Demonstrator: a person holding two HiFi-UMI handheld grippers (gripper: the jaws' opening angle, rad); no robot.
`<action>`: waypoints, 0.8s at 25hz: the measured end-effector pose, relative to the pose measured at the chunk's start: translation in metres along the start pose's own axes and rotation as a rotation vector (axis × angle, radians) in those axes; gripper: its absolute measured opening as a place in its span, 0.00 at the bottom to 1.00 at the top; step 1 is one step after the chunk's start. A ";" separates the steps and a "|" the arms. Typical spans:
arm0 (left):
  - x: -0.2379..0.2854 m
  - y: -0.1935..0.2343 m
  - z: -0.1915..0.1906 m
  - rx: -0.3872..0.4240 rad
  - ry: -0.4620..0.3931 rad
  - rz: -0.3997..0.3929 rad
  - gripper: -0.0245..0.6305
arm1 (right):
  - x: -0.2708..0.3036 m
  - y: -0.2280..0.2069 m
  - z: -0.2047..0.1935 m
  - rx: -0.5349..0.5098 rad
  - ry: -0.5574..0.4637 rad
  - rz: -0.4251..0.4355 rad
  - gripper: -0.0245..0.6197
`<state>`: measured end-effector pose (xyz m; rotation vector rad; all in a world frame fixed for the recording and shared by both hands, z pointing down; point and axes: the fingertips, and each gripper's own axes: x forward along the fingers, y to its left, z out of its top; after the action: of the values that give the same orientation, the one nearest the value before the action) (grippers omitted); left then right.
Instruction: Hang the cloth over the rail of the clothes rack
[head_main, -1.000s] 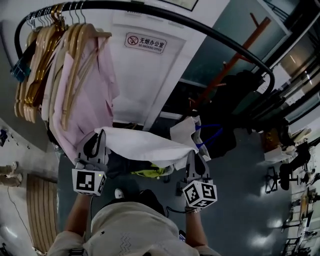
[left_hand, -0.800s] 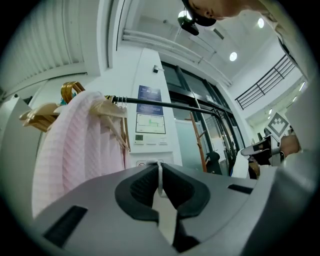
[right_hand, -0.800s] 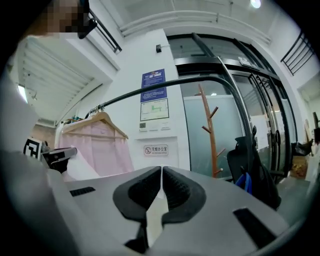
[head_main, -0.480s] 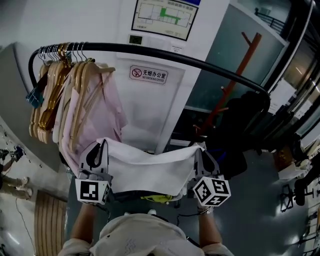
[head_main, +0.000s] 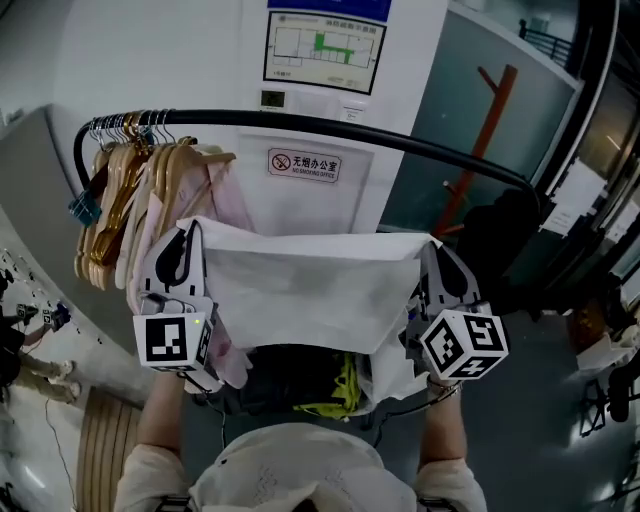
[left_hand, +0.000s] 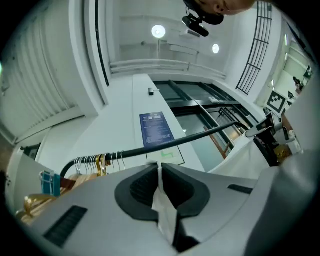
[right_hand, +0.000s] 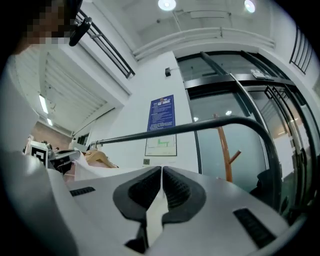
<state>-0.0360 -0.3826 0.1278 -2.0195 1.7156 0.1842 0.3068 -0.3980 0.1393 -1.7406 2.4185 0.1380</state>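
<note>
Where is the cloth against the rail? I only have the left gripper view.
Observer: In the head view the cloth is stretched flat between the left tongs and right tongs, top edge below the rail.
Operator: Is the right one gripping?
Observer: Yes, its own view shows it shut on a cloth corner.
Operator: Anything beside the cloth?
Observer: A pink shirt on hangers, hanging by the left tongs.
</note>
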 end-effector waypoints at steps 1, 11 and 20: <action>0.005 0.002 0.009 0.013 -0.018 0.003 0.07 | 0.003 0.000 0.011 -0.017 -0.011 0.005 0.07; 0.071 0.024 0.109 0.193 -0.173 0.016 0.07 | 0.047 -0.014 0.130 -0.221 -0.097 0.039 0.07; 0.160 0.051 0.143 0.361 -0.094 -0.014 0.07 | 0.094 -0.012 0.213 -0.378 -0.149 0.095 0.07</action>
<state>-0.0230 -0.4682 -0.0751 -1.7298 1.5485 -0.0342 0.3054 -0.4539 -0.0872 -1.6761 2.4836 0.7532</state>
